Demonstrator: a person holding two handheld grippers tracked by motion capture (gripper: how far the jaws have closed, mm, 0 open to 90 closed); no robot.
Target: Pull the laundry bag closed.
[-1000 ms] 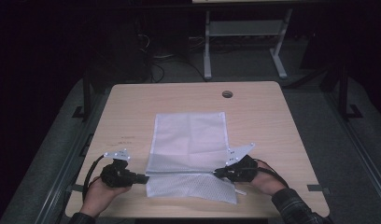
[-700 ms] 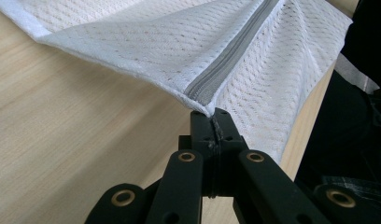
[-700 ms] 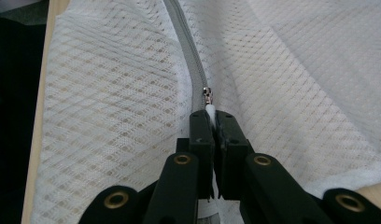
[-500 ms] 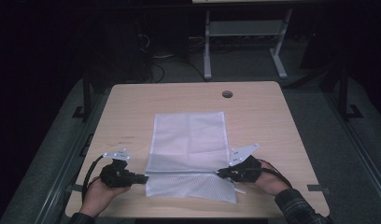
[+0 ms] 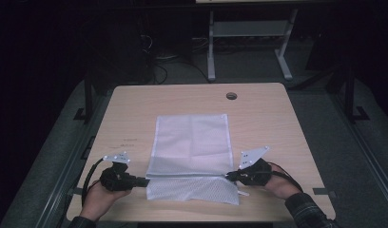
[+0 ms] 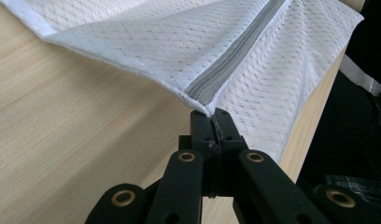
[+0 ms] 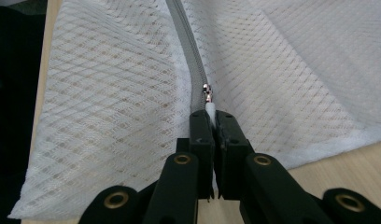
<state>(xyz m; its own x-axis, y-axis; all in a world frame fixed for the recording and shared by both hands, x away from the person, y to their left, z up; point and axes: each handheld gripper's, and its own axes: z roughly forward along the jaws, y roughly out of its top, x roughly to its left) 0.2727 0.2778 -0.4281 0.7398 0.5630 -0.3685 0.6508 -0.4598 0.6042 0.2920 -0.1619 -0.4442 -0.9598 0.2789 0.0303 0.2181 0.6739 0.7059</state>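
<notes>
A white mesh zip bag (image 5: 192, 147) lies flat on the wooden table (image 5: 268, 118), its near part folded along a grey zipper (image 6: 235, 51). My left gripper (image 5: 145, 181) is shut on the bag's left zipper end (image 6: 212, 116), lifting that corner slightly. My right gripper (image 5: 227, 176) is shut on the white pull tab (image 7: 210, 112) at the zipper's right end, just behind the small metal slider (image 7: 207, 91). The zipper (image 7: 188, 42) runs straight away from the right jaws. A hand holds each gripper at the table's near edge.
A round cable hole (image 5: 231, 96) sits near the table's far edge. Beyond the table, a white frame with legs (image 5: 249, 42) stands on the dark floor. Bare wood surrounds the bag on the left, right and far sides.
The right gripper has shifted slightly to the right along the zipper line. The left gripper has stayed where it was.
</notes>
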